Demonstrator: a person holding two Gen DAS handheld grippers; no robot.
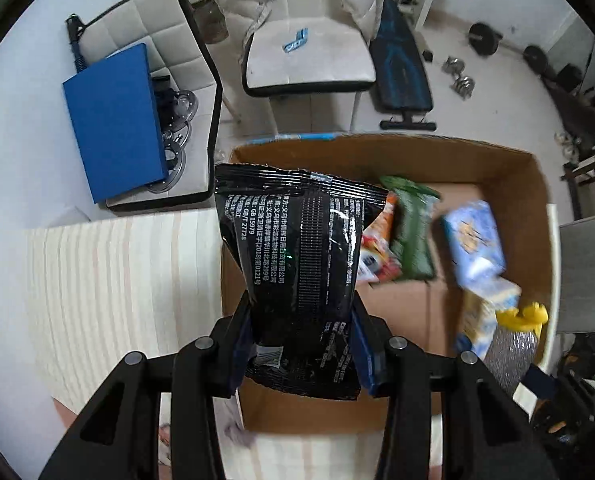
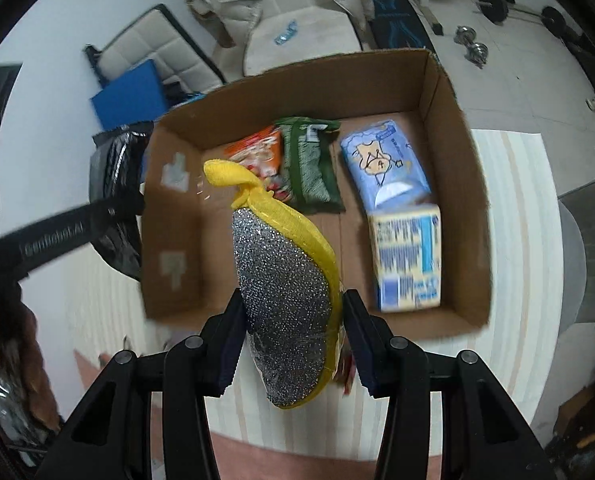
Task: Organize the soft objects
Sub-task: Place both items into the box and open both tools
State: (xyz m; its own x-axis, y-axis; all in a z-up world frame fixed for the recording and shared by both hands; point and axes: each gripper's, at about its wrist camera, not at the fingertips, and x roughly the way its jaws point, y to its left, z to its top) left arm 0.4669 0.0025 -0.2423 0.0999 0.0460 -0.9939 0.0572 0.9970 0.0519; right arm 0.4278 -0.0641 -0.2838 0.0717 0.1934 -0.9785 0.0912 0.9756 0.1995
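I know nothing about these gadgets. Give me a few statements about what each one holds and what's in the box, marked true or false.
1. The left gripper holds a black packet. True.
2. The right gripper is empty. False: its fingers clamp a silver-and-yellow scrubber.
3. The cardboard box already holds a green packet. True.
4. The box sits on the floor. False: it rests on a striped tabletop.
5. A blue tissue pack lies outside the box. False: it is inside.

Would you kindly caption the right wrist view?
Right gripper holds a silver-and-yellow scrubber above a cardboard box of packets.
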